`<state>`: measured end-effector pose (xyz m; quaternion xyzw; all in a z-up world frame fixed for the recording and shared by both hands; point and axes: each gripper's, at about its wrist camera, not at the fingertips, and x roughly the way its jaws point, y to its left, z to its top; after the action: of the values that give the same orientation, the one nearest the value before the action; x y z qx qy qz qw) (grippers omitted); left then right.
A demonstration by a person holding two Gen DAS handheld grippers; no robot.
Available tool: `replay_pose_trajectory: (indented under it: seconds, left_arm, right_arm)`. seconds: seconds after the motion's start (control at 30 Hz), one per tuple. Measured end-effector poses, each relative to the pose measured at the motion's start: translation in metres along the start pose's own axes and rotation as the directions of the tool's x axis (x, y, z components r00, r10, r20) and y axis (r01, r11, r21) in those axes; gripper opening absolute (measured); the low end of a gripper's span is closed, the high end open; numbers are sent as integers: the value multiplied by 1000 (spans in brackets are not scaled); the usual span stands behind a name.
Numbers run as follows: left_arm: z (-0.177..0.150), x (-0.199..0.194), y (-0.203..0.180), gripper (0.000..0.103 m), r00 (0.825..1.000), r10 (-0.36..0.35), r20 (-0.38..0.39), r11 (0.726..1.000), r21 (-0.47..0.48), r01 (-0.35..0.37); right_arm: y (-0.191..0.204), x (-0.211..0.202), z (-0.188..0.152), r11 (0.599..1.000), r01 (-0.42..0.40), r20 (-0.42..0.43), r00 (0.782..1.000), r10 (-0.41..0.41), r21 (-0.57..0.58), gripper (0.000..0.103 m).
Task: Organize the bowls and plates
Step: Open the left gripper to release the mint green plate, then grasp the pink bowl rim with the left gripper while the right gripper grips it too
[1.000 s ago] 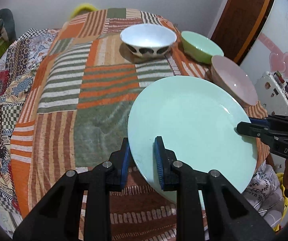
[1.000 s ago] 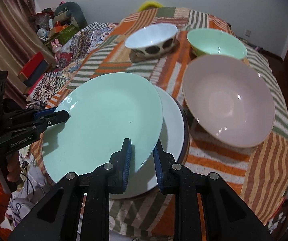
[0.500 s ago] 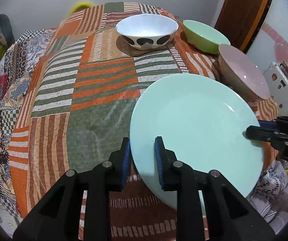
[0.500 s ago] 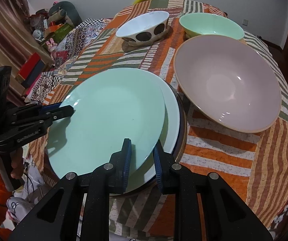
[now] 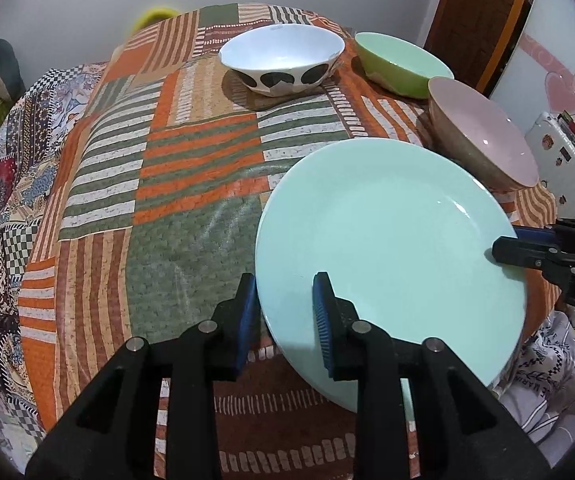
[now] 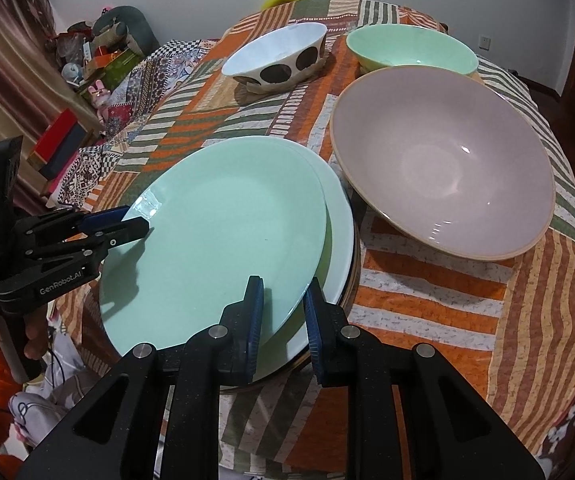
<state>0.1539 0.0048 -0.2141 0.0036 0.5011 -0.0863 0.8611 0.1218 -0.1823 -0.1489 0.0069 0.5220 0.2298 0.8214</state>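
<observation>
My left tongs (image 5: 283, 312) have just been opening around the mint plate (image 6: 215, 240); my right tongs (image 6: 283, 320) pinch its rim above the plate stack (image 6: 337, 216). The three bowls (image 6: 443, 176) wait unstacked on the surface (image 5: 191, 184).

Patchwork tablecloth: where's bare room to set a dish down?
Free: the wide stretch of patchwork tablecloth left of the mint green plate and in front of the white bowl with dark spots. Crowded: the right side, where the light green bowl, pink bowl and plate stack sit close.
</observation>
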Motion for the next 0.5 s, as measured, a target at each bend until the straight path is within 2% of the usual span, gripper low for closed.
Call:
replay_pose_trajectory:
  seconds: [0.17,0.33,0.5]
  left_arm:
    - [5,-19,0,38,999,18,45,1000,4,-18]
    - [16,-43,-4,44,994,18,105,1000,8,-19]
    - [33,-67,-21,56,984,12,180,999,34,-18]
  right_arm:
    - [-1,-11,0,999,41,28,999,-41,-12,19]
    - [-6,-38,5,998,60,103,993,-58,-15,20]
    - [-16,-68,13,997,73,191,979,-72,-1,25]
